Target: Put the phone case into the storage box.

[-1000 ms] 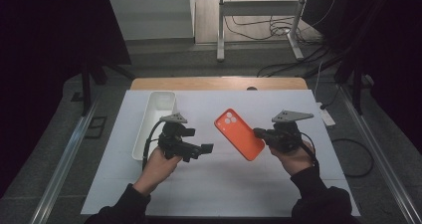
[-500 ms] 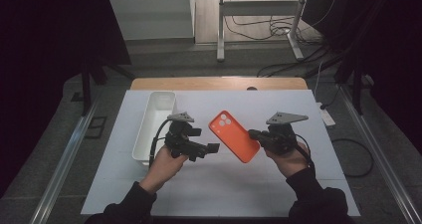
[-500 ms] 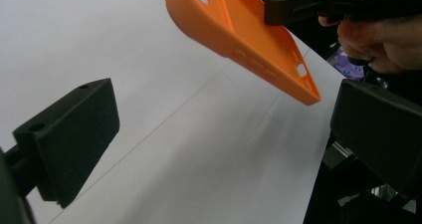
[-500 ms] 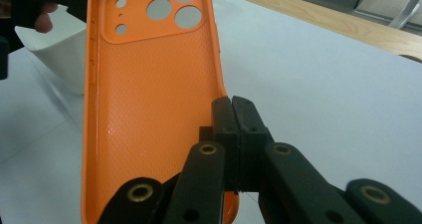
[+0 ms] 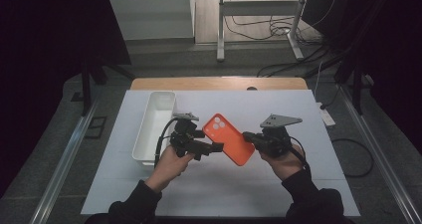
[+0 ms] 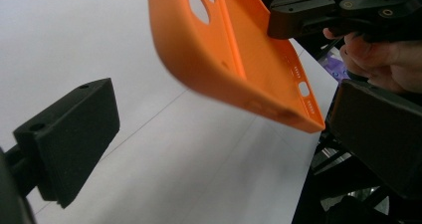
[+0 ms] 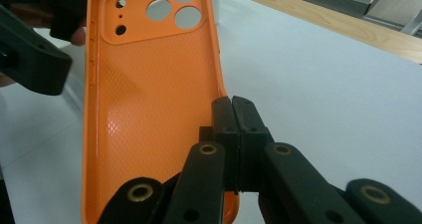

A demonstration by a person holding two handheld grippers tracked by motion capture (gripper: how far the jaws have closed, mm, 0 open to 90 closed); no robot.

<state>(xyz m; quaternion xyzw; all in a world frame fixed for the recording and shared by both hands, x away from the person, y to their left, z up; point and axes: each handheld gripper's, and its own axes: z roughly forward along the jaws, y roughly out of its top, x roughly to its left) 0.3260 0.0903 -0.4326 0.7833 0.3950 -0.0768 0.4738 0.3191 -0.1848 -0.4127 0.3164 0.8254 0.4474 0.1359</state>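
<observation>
Orange phone case [image 5: 229,145] held off the white sheet [image 5: 298,109] by the right gripper [image 5: 250,137], with the left gripper [image 5: 213,147] wide at its other edge.

The right gripper's jaws are pinched tight on one long rim of the phone case, as the right gripper view [image 7: 234,134] shows, with the case [image 7: 149,104] turned so its textured inner face and camera cut-outs face that camera. The case hangs tilted in the air, just right of the white bin [image 5: 155,124] and clear of the sheet below. In the left gripper view the left gripper [image 6: 219,134] stands with its jaws well apart, the case's lower edge [image 6: 234,69] above the gap and touching neither pad. The left gripper sits between the bin and the case.
</observation>
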